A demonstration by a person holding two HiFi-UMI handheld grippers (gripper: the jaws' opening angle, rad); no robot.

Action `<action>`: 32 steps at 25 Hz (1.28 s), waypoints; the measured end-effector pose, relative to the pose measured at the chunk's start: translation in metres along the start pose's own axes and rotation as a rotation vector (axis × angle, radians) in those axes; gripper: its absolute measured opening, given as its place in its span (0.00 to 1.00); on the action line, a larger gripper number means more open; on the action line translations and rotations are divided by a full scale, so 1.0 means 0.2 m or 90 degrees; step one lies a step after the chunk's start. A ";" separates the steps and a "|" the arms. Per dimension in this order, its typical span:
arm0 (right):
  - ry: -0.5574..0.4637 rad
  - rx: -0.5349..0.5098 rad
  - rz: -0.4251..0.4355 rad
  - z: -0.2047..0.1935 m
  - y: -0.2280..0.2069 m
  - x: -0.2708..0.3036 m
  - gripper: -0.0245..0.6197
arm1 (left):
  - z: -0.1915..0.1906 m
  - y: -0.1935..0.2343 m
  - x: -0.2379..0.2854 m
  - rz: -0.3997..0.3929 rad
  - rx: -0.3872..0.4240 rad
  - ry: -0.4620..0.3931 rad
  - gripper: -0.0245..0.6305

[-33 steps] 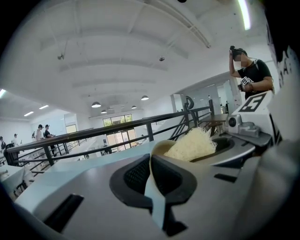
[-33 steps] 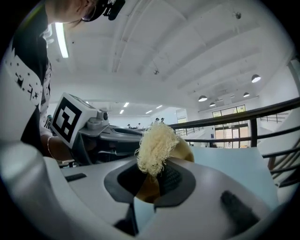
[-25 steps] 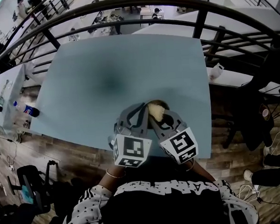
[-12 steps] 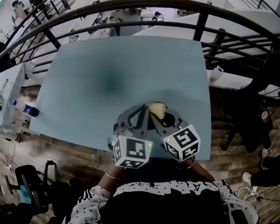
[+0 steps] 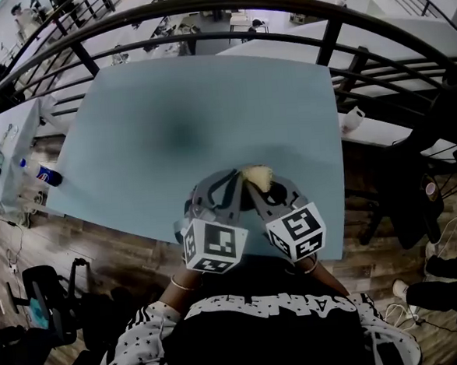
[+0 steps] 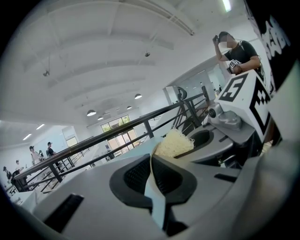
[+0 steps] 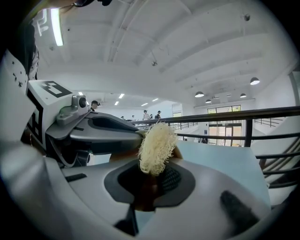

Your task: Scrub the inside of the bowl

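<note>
At the near edge of a pale blue surface [image 5: 207, 101], close to the person's body: two tools, tips converging. Item one, left hand-held gripper [image 6: 151, 174]: jaws drawn almost together, only a sliver of gap between the ribbed pads; a thin pale edge runs up out of that gap and curves toward the scrubber, reading as the rim of the bowl [image 7: 123, 155] pinched edge-on. Item two, right hand-held gripper [image 7: 150, 180]: jaws narrow, closed on the lower end of a scrubber [image 7: 154, 147], a pale yellow tuft of coarse tangled fibre standing up above the pads. Bowl: brown-tan, seen only in part, its surface showing on either side of the scrubber in the right gripper view, directly behind the fibre and just beside the left tool's tip; whether the fibre touches the bowl's inside cannot be told. In the head view the scrubber shows as a small yellow patch between the two tool tips, above the near part of the surface. Each tool carries a white marker cube [image 5: 215, 245] at its rear, the two cubes side by side just in front of a dotted sleeve [image 5: 137, 332]. Beyond the surface: a dark curved railing [image 5: 201, 8]. To the left, on a separate white table: a bottle [image 5: 47, 175] lying on its side.
</note>
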State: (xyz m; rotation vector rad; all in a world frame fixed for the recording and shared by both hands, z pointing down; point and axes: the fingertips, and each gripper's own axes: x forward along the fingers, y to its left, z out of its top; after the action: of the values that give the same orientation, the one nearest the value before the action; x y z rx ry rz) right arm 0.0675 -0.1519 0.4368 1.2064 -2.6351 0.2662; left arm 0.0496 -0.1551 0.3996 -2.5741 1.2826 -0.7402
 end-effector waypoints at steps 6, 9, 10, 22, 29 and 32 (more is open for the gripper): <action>-0.002 -0.009 -0.007 -0.01 -0.01 -0.01 0.13 | -0.01 0.00 -0.01 0.004 -0.004 0.002 0.07; 0.001 -0.007 -0.010 -0.02 -0.02 -0.01 0.13 | 0.00 0.01 -0.01 0.005 -0.008 0.000 0.07; 0.002 -0.008 -0.011 -0.02 -0.03 -0.01 0.13 | 0.00 0.01 -0.01 0.005 -0.010 0.000 0.07; 0.030 -0.005 -0.012 -0.09 -0.04 -0.01 0.13 | 0.02 0.05 -0.02 0.012 -0.026 -0.008 0.07; 0.041 0.001 0.005 -0.11 0.01 0.00 0.13 | 0.01 0.06 -0.03 0.012 -0.037 -0.008 0.07; 0.042 0.002 0.011 -0.12 0.02 0.00 0.13 | 0.01 0.07 -0.03 0.013 -0.045 -0.009 0.07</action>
State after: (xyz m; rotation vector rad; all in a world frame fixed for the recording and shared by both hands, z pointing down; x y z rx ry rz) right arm 0.0673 -0.1429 0.4585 1.1560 -2.5902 0.3082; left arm 0.0374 -0.1590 0.3915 -2.6116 1.3525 -0.6830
